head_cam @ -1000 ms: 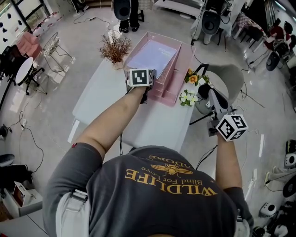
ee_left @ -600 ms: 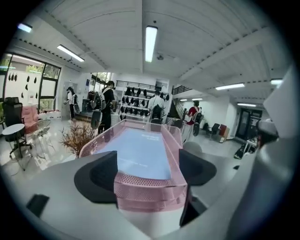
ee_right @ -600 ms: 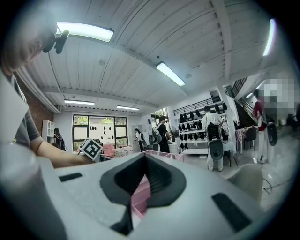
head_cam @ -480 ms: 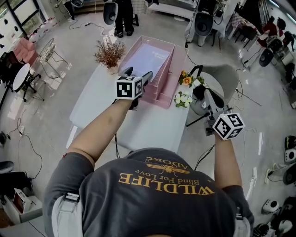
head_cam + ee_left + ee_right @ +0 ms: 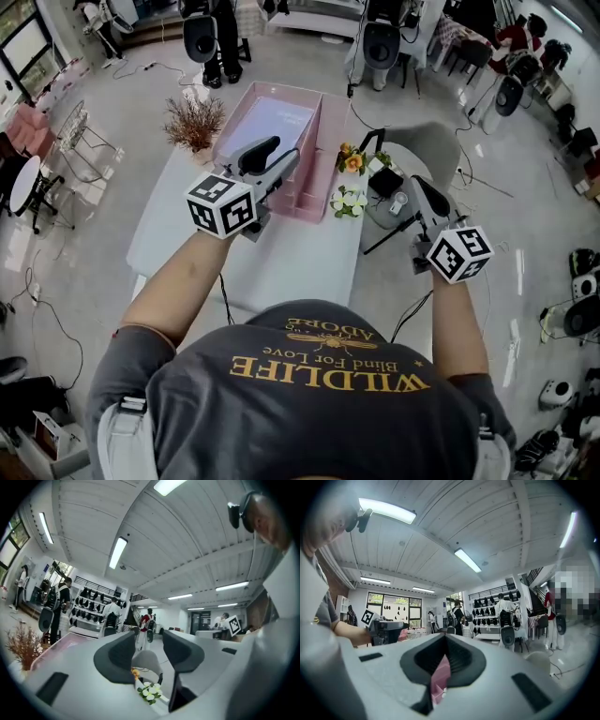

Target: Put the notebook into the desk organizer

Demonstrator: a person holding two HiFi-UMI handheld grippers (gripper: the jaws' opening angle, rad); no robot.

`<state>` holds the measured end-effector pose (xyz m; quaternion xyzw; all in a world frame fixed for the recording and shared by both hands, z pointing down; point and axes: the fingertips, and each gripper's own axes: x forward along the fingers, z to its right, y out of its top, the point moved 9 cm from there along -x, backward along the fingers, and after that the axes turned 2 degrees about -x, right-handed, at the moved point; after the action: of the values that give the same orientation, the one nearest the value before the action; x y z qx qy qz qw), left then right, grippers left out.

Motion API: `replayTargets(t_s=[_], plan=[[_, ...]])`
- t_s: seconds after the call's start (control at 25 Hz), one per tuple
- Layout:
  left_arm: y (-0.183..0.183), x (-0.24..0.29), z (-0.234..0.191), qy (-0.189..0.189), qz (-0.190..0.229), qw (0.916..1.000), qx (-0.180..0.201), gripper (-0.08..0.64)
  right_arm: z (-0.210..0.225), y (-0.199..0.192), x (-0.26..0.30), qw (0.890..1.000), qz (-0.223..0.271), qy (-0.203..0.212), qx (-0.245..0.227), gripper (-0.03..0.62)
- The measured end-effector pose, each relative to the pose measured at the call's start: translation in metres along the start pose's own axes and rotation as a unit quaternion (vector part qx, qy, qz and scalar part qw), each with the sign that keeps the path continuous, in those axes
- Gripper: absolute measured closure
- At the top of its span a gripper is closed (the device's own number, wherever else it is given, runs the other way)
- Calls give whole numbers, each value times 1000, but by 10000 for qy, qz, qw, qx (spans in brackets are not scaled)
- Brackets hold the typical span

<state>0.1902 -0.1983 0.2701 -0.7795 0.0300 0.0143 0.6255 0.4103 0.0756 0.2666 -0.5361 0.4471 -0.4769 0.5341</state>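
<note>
The pale lilac notebook lies flat in the large compartment of the pink desk organizer at the far end of the white table. My left gripper hangs raised above the table, just short of the organizer. Its jaws are closing with nothing between them; in the left gripper view only room shows through the gap. My right gripper is held off the table's right side, shut and empty, with the organizer showing pink past its jaws.
A vase of dried brown twigs stands left of the organizer. Orange flowers and white flowers sit at its right. A grey chair is beside the table. People, speakers and cables fill the floor beyond.
My left gripper has lifted away from the organizer's front and drawn back toward me, with the notebook left inside. The right gripper has stayed about where it was.
</note>
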Motion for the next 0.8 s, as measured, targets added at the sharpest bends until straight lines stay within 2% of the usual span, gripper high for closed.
replayTargets(t_s=[0.12, 0.24, 0.4, 0.6, 0.8], plan=[[-4, -6, 15, -449, 144, 9989, 44, 444, 2, -4, -14, 9999, -24, -124, 3, 592], [-11, -12, 31, -631, 200, 9975, 227, 550, 4, -12, -27, 9997, -123, -234, 6, 592], [-27, -17, 45, -751, 170, 9968, 199, 560, 6, -21, -42, 9992, -122, -342, 167, 592], [-51, -22, 46, -725, -58, 9973, 93, 560, 7, -35, -48, 9989, -164, -346, 270, 592], [-55, -26, 44, -651, -109, 9978, 22, 560, 9, -41, -51, 9985, -174, -361, 360, 592]])
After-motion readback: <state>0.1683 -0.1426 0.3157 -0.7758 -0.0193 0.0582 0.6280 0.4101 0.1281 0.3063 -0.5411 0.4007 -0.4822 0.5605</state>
